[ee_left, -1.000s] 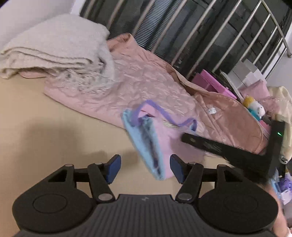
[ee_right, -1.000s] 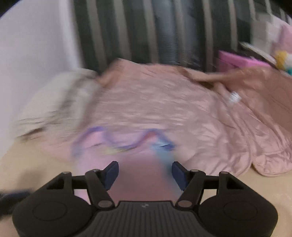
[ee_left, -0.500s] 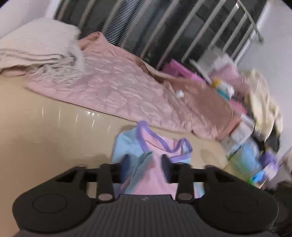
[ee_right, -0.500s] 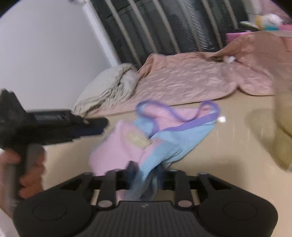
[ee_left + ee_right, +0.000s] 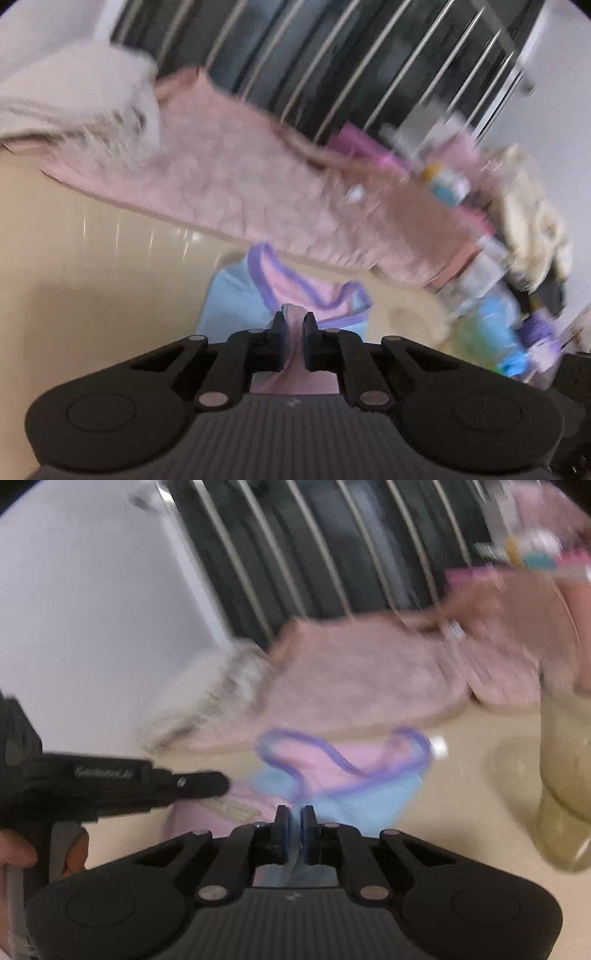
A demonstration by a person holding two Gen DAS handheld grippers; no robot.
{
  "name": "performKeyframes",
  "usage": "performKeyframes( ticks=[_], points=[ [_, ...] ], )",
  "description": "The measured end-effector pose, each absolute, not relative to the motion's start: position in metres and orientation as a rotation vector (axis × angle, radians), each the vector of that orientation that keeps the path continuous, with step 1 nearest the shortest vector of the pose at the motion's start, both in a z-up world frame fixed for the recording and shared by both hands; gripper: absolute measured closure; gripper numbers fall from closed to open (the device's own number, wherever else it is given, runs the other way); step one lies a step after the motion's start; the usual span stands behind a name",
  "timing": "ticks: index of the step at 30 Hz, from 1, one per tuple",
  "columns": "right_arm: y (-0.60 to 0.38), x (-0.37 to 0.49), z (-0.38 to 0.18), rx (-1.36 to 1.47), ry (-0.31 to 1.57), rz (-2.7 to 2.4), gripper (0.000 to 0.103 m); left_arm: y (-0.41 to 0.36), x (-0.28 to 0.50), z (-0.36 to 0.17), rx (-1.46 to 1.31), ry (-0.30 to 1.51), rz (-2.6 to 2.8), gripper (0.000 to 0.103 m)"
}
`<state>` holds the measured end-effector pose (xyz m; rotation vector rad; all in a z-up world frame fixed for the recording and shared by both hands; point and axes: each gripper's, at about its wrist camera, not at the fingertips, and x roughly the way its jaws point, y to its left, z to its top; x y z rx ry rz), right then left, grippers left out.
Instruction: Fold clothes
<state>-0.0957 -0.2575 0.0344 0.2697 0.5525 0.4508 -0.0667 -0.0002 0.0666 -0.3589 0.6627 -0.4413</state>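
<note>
A small pink and light-blue top with purple trim (image 5: 295, 284) lies crumpled on the beige surface (image 5: 92, 277). My left gripper (image 5: 293, 332) is closing, and a fold of the pink cloth is pinched between its pads. In the right wrist view the same top (image 5: 332, 768) lies just ahead. My right gripper (image 5: 293, 819) is closing on the blue edge, which runs between its pads. The left gripper (image 5: 199, 784) shows from the side at the left, reaching the top's pink part, with a hand (image 5: 14, 849) on its handle.
A pink quilt (image 5: 240, 177) lies behind the top, with a cream knitted blanket (image 5: 74, 99) at its left end. Metal rails (image 5: 369, 55) run along the back. Boxes, packets and soft things (image 5: 498, 295) crowd the right. A blurred yellowish object (image 5: 565, 775) stands close on the right.
Both grippers stood open a second ago; each has moved onto the top and its jaws have come together on the cloth. The right view swung so the left gripper now appears in it.
</note>
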Motion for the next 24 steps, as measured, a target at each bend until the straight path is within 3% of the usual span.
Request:
performKeyframes(
  ticks=[2,4,7,11,13,17,18,20,24],
  points=[
    [-0.253,-0.115,0.045,0.234,0.521,0.538,0.096,0.012,-0.105,0.066,-0.326,0.643,-0.436,0.094],
    [-0.248,-0.132,0.045,0.186,0.562,0.642,0.088,0.023,-0.129,0.054,-0.299,0.679,-0.393,0.092],
    [-0.244,-0.148,0.039,0.153,0.633,0.718,0.064,0.039,-0.145,0.035,-0.301,0.742,-0.325,0.085],
    [-0.257,-0.137,0.036,0.260,0.608,0.556,0.063,0.044,-0.140,0.053,-0.331,0.683,-0.315,0.057],
    [-0.253,-0.120,0.030,0.226,0.610,0.462,0.064,0.030,-0.126,0.066,-0.276,0.646,-0.360,0.049],
    [-0.236,-0.091,0.017,0.111,0.631,0.395,0.067,-0.014,-0.077,0.069,-0.138,0.678,-0.388,0.047],
    [-0.233,-0.087,0.014,0.110,0.646,0.408,0.070,-0.022,-0.065,0.064,-0.093,0.695,-0.374,0.047],
    [-0.228,-0.080,0.009,0.096,0.669,0.426,0.094,-0.031,-0.045,0.049,-0.038,0.738,-0.339,0.047],
    [-0.232,-0.088,0.026,0.080,0.594,0.392,0.099,-0.020,-0.032,0.034,-0.064,0.792,-0.286,0.045]
  ],
)
